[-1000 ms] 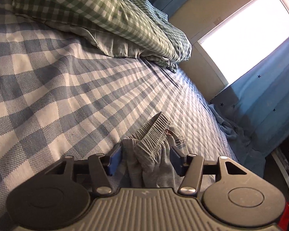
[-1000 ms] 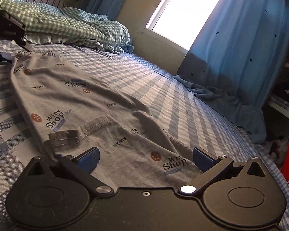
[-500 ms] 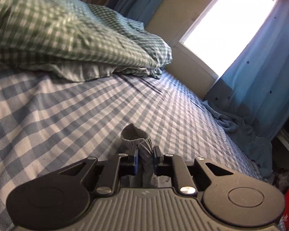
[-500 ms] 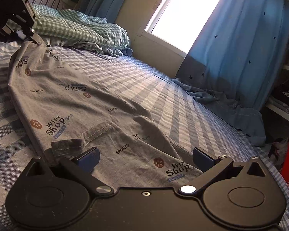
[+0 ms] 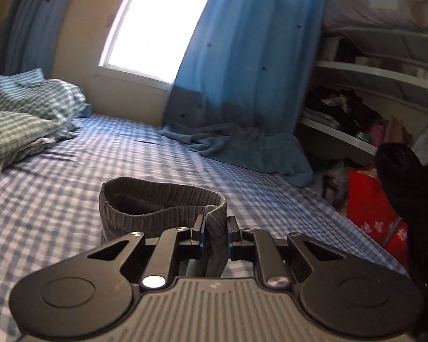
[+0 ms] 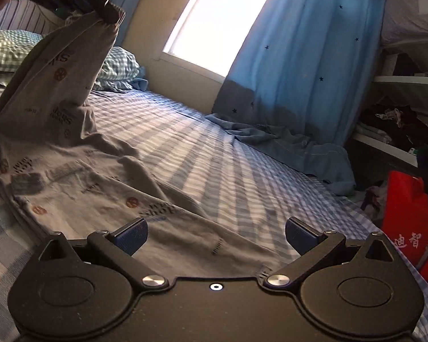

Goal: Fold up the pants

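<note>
Grey printed pants (image 6: pixel 80 171) lie on the blue checked bed (image 6: pixel 214 156). My left gripper (image 5: pixel 215 232) is shut on the elastic waistband (image 5: pixel 157 202) and holds it lifted above the bed. In the right wrist view the left gripper (image 6: pixel 100 2) shows at the top left, holding that end of the pants up so the cloth hangs down to the bed. My right gripper (image 6: pixel 215 235) is open, low over the near end of the pants, with the cloth lying between its fingers.
A green checked duvet (image 5: pixel 20 114) is piled at the head of the bed. Blue curtains (image 6: pixel 299 71) hang by the bright window and pool onto the bed's far edge. Shelves with clothes (image 5: pixel 356 108) and a red bag (image 6: pixel 408 228) stand at the right.
My left gripper has closed on the waistband and lifted it well above the bed, swinging toward the right. The right gripper has stayed open over the near end.
</note>
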Motion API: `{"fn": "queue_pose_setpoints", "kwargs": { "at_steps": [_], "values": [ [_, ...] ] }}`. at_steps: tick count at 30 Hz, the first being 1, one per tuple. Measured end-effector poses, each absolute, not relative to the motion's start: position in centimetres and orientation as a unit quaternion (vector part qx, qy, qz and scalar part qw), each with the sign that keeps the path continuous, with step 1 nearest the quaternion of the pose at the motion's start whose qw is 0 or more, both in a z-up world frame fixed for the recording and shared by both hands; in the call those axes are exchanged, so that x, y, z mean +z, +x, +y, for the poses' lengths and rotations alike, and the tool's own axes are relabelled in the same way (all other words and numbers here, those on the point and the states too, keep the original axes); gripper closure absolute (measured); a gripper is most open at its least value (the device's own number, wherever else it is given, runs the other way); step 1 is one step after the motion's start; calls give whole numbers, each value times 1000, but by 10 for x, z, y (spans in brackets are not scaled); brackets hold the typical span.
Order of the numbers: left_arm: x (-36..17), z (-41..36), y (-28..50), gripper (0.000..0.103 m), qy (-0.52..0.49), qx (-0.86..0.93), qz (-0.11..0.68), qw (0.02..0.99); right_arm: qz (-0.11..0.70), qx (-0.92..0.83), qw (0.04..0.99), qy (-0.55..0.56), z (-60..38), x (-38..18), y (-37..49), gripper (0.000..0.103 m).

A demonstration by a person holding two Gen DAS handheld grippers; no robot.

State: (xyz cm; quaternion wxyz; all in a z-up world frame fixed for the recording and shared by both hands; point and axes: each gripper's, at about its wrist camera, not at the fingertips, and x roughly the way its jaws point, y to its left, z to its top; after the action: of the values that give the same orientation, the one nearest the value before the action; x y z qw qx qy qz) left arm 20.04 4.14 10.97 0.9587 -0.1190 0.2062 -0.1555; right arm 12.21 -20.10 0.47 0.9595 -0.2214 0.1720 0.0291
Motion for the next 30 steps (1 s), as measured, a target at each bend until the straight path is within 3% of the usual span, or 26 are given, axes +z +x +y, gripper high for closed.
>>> {"fn": "queue_pose_setpoints", "kwargs": {
  "at_steps": [9,18,21,22,23,30],
  "values": [
    [86,-96,181,88,-37,-303,258,917,196,-54,951,-234,-293,-10,95,1],
    [-3,-168,163,87,49,-322,328,887,221,-111,948,-201,-358,-20,74,1],
    [-15,-169,148,72,72,-317,329,887,223,-113,949,-190,-366,-20,68,1],
    [-15,-168,143,55,76,-315,325,888,222,-110,950,-188,-367,-20,68,1],
    [-15,-165,138,47,77,-313,317,892,221,-106,952,-185,-367,-18,68,1],
    [-19,-158,118,35,132,-286,288,904,194,-21,967,-167,-364,10,95,1]
  ]
}}
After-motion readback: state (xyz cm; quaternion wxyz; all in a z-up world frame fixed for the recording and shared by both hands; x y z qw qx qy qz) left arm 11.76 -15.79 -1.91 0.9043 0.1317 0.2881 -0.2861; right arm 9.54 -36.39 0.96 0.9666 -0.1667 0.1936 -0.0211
